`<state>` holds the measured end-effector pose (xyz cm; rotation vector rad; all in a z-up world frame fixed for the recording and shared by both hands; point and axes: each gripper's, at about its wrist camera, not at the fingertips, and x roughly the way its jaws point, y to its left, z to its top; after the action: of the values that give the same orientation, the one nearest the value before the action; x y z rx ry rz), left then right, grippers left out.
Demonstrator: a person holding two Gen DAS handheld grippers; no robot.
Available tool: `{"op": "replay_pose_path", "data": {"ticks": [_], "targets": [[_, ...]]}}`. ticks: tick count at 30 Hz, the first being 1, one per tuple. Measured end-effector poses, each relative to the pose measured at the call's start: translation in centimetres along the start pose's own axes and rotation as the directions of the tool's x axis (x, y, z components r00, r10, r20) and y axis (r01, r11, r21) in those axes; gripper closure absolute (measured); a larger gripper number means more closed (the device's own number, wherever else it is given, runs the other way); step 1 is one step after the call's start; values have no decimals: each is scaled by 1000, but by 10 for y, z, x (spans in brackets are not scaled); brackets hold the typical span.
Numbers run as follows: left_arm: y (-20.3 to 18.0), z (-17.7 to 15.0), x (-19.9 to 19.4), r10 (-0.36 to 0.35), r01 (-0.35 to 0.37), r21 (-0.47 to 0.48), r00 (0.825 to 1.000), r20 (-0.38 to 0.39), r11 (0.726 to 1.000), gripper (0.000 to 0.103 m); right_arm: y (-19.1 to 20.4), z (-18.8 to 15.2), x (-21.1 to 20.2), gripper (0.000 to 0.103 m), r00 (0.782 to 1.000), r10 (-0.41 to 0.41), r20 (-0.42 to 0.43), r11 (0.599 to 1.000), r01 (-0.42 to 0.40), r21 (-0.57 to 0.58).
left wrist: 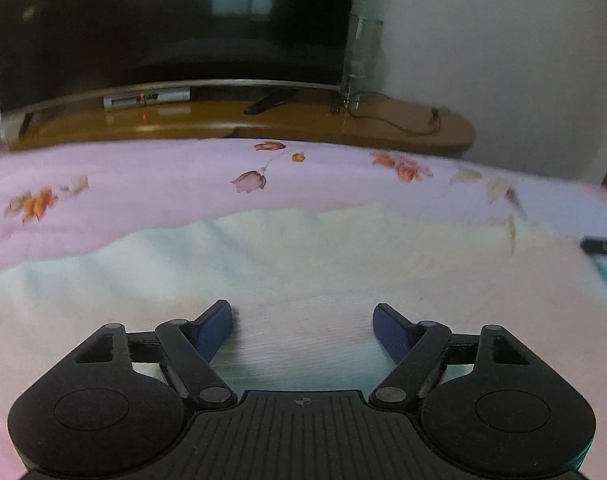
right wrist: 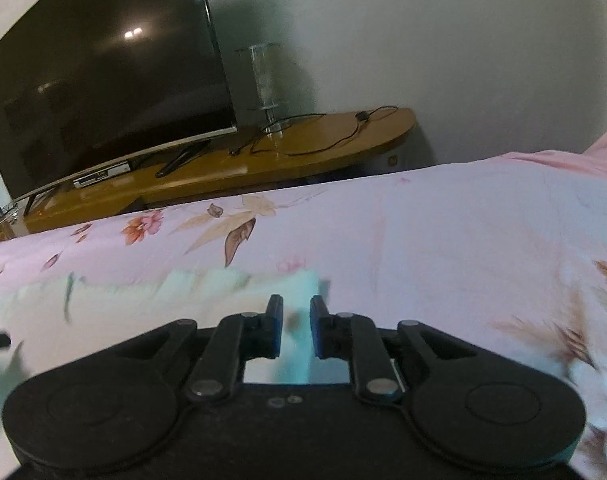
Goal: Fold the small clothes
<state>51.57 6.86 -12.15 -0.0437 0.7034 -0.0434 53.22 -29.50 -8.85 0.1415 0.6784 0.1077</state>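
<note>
only the right wrist view shows the pale garment's corner pinched in the right gripper; the left gripper hovers spread wide above the cloth, holding nothing.

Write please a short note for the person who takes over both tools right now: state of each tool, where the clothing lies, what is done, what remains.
Left tool: open, jaws wide apart, low over the pale garment, gripping nothing.
Right tool: jaws nearly closed with a narrow gap; the garment's right corner lies between them, but a firm grip cannot be confirmed.
Garment: spread on the pink floral bedsheet, in front of the TV stand.
Done: garment seems laid out roughly flat; no finished fold is visible.
Left: probably secure both sides, then fold it. Pictures are blurred, so check the edges first.
</note>
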Motion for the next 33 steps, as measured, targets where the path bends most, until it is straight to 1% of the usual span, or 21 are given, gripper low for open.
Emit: {"op": "replay_pose_path", "data": {"ticks": [2,3,5,7,8,9,12,13,15,17,19,20,21,23,24,26,27,28,30,31,33], "targets": [[5,-1,-5,20,-20,-11,1000,6,1000,25,3,-2,20,90,997,-71,-22,996,70,-54],[10,-2,-4,42,-42,-16,999,-2,999,25,0,-4,24,85,995,-94,-10,994,94,-55],[23,-8,-6,7,-6,-58,1000,11,998,25,-10,-2,24,85,997,-78,-10,997,78,8],[22,-8,-3,22,-22,-31,1000,4,999,25,-12,-1,23,81,999,-48,-22,998,49,37],[19,-7,-3,34,-34,-25,999,-1,999,25,-10,-5,25,86,998,-63,-20,998,63,-11],[19,-6,-3,40,-40,-28,999,-3,999,25,-7,-7,26,87,997,-80,-6,995,80,-55],[18,-7,-21,90,-90,-29,996,19,996,25,1,3,19,86,988,-151,-29,987,149,-53],[17,-11,-27,94,-94,-4,995,23,996,25,7,5,8,86,988,-153,0,987,152,-51],[19,-20,-27,100,-100,6,995,-23,995,24,16,-3,-25,84,995,-61,76,997,65,-47],[27,-29,-34,118,-118,-12,993,-10,993,13,24,-22,-48,83,997,-36,67,996,41,-73],[41,-35,-49,135,-135,-67,991,-3,989,13,28,-50,-59,80,999,-35,20,992,37,-117],[51,-39,-59,146,-144,-104,989,11,984,13,29,-66,-57,79,997,-61,-54,987,52,-153],[63,-45,-70,151,-146,-146,988,24,978,13,27,-73,-69,77,997,-76,-12,986,74,-153],[100,-62,-96,175,-156,-260,983,51,953,13,17,-77,-96,76,997,-78,-8,995,77,-61],[120,-70,-106,191,-164,-318,980,55,934,13,11,-81,-113,75,998,-58,12,998,58,-15],[173,-88,-123,227,-184,-477,973,32,859,14,4,-90,-134,74,998,-63,7,998,63,-15],[198,-96,-131,228,-172,-554,973,34,815,16,-1,-96,-143,73,997,-73,-6,997,73,-12],[226,-105,-141,240,-147,-643,969,59,751,22,-9,-102,-152,73,997,-72,-17,997,72,1],[266,-115,-151,246,-105,-762,966,74,639,22,-19,-112,-163,73,996,-81,-46,996,82,30],[287,-120,-152,209,-33,-820,972,106,572,22,-24,-116,-167,73,994,-93,-62,994,96,42],[311,-126,-152,208,32,-883,967,145,468,22,-32,-123,-173,72,989,-117,-87,990,123,72]]}}
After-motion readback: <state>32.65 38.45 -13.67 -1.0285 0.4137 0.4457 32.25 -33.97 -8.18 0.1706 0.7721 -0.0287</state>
